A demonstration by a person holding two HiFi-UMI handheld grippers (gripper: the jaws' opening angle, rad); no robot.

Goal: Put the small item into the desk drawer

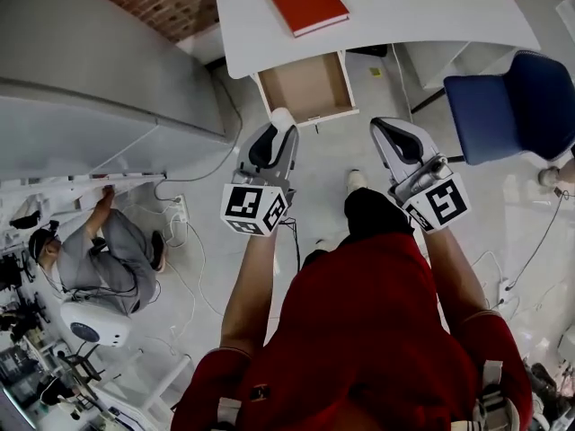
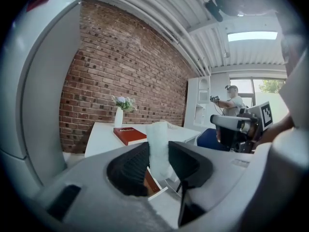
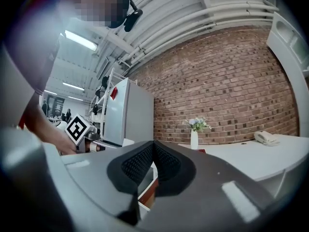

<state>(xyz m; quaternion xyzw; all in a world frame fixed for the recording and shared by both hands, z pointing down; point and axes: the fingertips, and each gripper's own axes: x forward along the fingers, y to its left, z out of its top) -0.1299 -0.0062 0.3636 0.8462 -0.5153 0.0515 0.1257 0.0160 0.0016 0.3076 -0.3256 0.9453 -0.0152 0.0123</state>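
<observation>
A small white item [image 1: 282, 118] [image 2: 158, 148] stands upright between the jaws of my left gripper [image 1: 279, 133] [image 2: 159, 154], which is shut on it. That gripper hovers just in front of the open wooden desk drawer [image 1: 305, 86], whose inside shows bare. A corner of the drawer [image 2: 155, 184] shows below the jaws in the left gripper view. My right gripper [image 1: 384, 131] [image 3: 153, 153] is held to the right of the drawer, its jaws pressed together with nothing between them. The drawer's edge [image 3: 146, 190] appears under them.
The white desk [image 1: 404, 7] carries a red book [image 1: 305, 0] [image 2: 129, 134] and a white vase with flowers [image 2: 119, 114] [image 3: 194, 138]. A blue chair [image 1: 512, 106] stands at the right. A grey cabinet [image 1: 90, 70] is left, a seated person [image 1: 99, 250] below it.
</observation>
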